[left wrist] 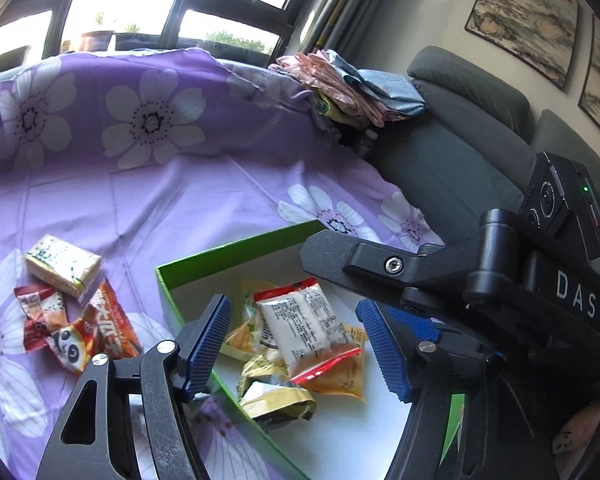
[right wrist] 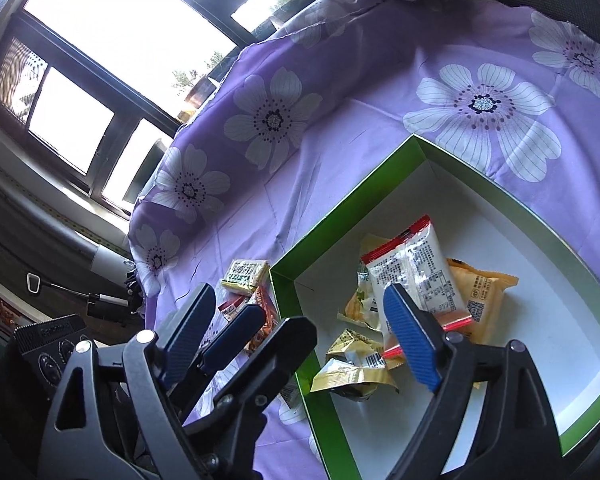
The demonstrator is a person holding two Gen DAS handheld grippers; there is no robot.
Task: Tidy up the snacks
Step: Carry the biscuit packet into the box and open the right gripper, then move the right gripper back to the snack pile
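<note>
Both claws, left and right, are black with ribbed blue pads, silver screws and white "DAS" lettering.

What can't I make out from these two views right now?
- Box, near corner: cut off by the bottom edge in both wrist views.
- Loose snacks on the cloth: mostly hidden behind the left gripper in the right wrist view.
- Packet print: too small to read.

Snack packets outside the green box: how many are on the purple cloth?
4, all left of the box: a yellow packet, two red ones, an orange one. More may be hidden behind the grippers.
</note>
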